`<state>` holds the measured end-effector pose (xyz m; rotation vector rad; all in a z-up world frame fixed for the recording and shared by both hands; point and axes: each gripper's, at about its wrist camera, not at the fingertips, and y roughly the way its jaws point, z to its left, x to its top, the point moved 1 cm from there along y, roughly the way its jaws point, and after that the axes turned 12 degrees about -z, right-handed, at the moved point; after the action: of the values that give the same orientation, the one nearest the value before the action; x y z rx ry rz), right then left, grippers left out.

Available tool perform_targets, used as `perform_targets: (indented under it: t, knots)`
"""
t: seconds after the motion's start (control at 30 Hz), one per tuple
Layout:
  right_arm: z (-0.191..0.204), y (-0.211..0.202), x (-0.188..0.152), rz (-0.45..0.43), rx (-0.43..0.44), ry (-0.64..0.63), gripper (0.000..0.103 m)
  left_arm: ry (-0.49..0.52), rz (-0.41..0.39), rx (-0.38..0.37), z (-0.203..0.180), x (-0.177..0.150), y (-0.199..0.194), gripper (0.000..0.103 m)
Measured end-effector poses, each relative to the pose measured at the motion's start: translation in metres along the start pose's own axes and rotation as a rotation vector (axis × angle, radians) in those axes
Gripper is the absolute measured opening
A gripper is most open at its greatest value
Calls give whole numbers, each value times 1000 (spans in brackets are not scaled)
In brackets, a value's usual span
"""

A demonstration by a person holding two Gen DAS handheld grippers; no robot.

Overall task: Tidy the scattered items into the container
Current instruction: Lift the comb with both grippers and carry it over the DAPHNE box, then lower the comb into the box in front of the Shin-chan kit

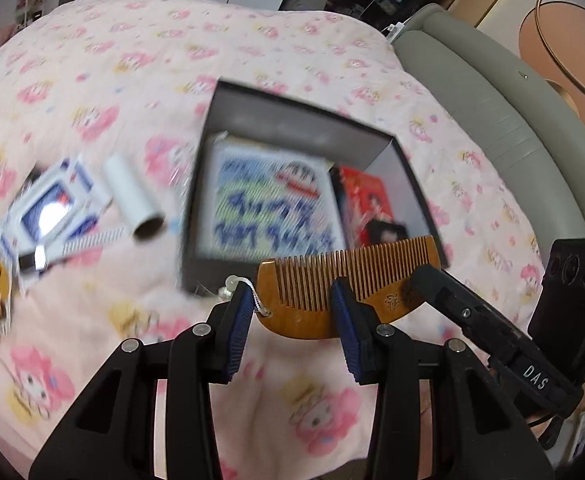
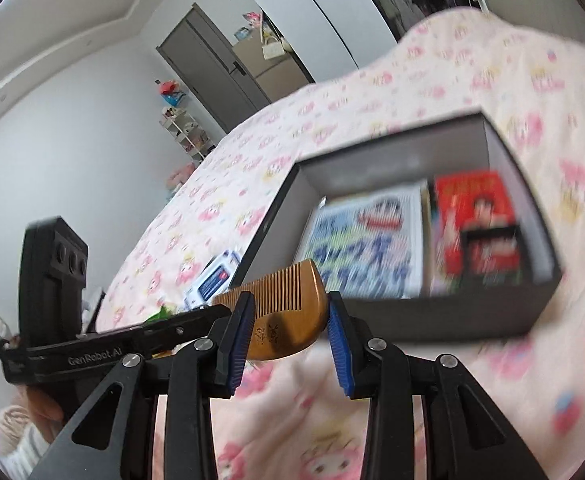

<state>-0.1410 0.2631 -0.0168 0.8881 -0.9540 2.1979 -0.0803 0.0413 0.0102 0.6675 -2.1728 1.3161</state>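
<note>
You can read "DAS" on the right claw (image 1: pixel 412 280), right of your left claw (image 1: pixel 292 320). "GenRobot.AI" stands on the left claw's body, left of your right claw (image 2: pixel 288 320). Other print is blurred.

- Comb (image 1: pixel 344 292): wood, glossy, smooth.
- Box (image 1: pixel 292 120): matt dark card.
- Blanket (image 1: pixel 132 60): soft printed cloth.
- Roll (image 1: pixel 134 196): white paper on a card tube.
- Left gripper (image 1: pixel 292 316): matt black plastic, ribbed blue pads (image 1: pixel 239 324), metal pins.
</note>
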Motion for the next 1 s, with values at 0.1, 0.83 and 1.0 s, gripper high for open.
perform_targets:
  t: [0.1, 0.83, 1.0]
  knots:
    - [-9, 5, 27, -20, 15, -12, 32, 26, -34, 3, -15, 31, 17, 40]
    - [-72, 62, 35, 77, -50, -58, 31, 74, 151, 82, -8, 69, 148, 33]
    - [-81, 67, 28, 106, -90, -44, 31, 58, 171, 154, 2, 67, 155, 33]
